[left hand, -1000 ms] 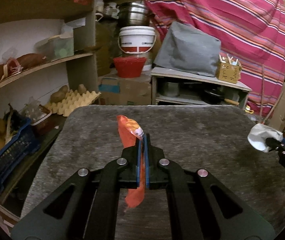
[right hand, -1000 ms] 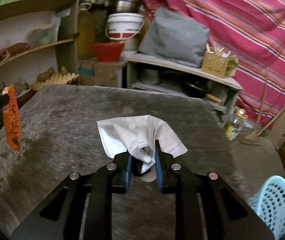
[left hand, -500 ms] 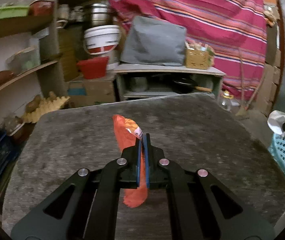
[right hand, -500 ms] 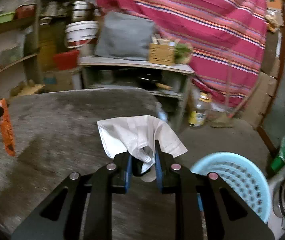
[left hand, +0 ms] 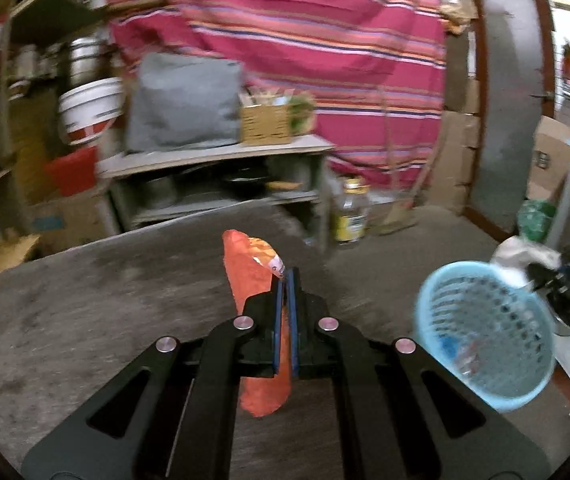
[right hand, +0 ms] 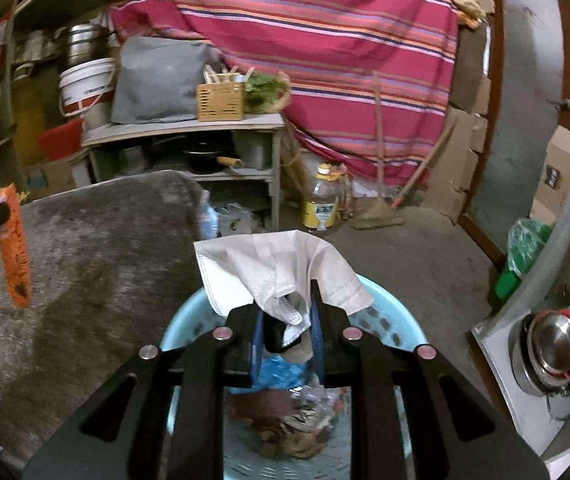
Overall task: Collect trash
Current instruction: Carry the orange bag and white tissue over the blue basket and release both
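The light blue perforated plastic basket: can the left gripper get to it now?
Probably yes. The left gripper, shut on the orange snack wrapper, sees the light blue perforated plastic basket beside the table edge, nothing between.

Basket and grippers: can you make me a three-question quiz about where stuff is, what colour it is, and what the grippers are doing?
1. Where is the right gripper?
A. Above the blue basket
B. Under the shelf
C. Over the bottle

2. What colour is the wrapper in the left gripper?
A. Green
B. Orange
C. Black

3. What is the right gripper doing?
A. Hanging open and empty
B. Holding a spoon
C. Shut on a white face mask

Answers:
1 A, its own view shows the basket with trash right below its fingers.
2 B, the wrapper pinched between the blue pads is bright orange.
3 C, the mask is bunched between the pads.
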`<action>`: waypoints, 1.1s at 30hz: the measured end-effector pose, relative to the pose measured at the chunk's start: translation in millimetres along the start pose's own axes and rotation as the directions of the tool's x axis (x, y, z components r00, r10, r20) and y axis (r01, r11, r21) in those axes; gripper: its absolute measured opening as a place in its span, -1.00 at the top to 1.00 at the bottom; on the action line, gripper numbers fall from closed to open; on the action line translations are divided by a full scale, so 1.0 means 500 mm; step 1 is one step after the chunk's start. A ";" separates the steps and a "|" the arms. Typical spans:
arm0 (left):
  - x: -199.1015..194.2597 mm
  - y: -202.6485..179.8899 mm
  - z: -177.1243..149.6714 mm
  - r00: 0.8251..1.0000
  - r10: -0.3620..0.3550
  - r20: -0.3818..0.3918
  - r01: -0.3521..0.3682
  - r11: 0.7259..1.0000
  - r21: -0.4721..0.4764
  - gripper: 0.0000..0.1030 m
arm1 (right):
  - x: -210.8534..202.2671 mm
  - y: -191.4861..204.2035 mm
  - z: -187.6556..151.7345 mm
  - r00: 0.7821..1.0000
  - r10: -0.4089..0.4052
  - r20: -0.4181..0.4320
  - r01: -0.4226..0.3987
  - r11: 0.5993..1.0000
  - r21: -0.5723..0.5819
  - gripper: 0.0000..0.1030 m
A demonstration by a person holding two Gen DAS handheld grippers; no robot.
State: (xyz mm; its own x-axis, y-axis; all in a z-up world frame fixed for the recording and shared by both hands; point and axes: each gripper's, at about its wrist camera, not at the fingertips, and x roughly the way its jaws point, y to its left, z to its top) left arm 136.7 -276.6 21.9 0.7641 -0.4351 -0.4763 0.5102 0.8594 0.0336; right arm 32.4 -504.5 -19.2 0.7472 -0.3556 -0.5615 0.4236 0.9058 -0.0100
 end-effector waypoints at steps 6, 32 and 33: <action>0.028 -0.153 0.015 0.995 -0.099 0.010 0.098 0.994 0.055 0.97 | 0.014 -0.078 -0.016 1.000 -0.022 -0.020 0.023 0.998 0.060 0.61; 0.117 -0.292 -0.011 0.973 -0.217 -0.083 0.218 0.976 0.009 0.97 | 0.018 -0.130 -0.023 0.999 -0.015 -0.036 0.019 0.993 0.116 0.61; 0.124 -0.289 -0.017 0.973 -0.212 -0.092 0.214 0.977 0.009 0.97 | 0.021 -0.129 -0.023 0.999 -0.014 -0.039 0.018 0.993 0.117 0.61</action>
State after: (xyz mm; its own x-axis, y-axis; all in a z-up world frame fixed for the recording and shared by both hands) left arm 107.0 -425.2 -19.7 0.5988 -0.5810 -0.5512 0.6655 0.7439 -0.0611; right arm 7.0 -563.8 -33.9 0.7206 -0.3589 -0.5933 0.4943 0.8659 0.0766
